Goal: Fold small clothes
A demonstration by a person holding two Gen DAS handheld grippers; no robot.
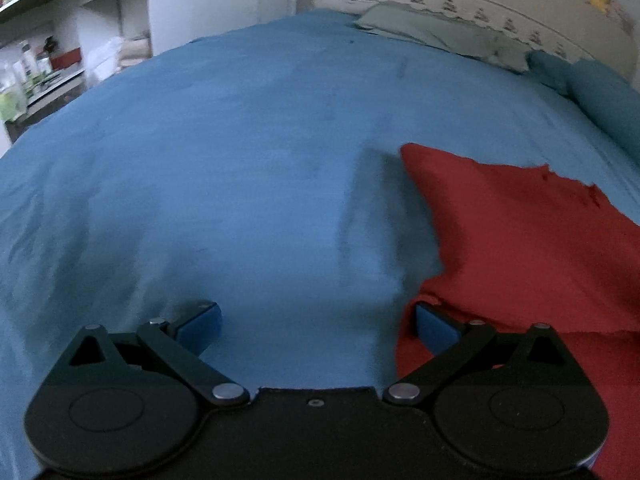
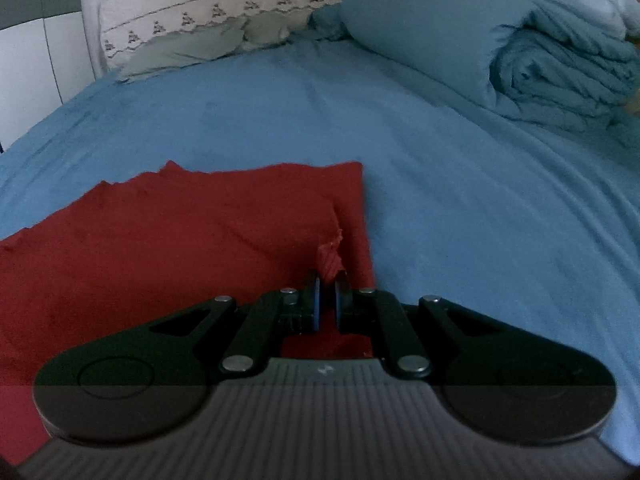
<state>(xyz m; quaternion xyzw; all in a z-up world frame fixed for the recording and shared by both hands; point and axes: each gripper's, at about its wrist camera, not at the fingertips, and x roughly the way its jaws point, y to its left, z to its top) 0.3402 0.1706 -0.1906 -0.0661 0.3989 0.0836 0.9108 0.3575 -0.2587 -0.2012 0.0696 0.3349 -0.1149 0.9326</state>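
A red garment [image 1: 520, 248] lies on the blue bed sheet [image 1: 240, 160], at the right of the left wrist view. My left gripper [image 1: 318, 326] is open and empty above the sheet, its right fingertip over the garment's left edge. In the right wrist view the red garment [image 2: 180, 240] lies flat at the left and centre. My right gripper [image 2: 327, 280] is shut on a pinched fold of the garment near its right edge.
A grey-green pillow [image 1: 432, 34] and a white embroidered headboard cloth [image 2: 192, 12] are at the far end of the bed. A rolled blue duvet [image 2: 520, 56] lies at the far right. Shelves with bottles [image 1: 36, 76] stand beyond the bed's left side.
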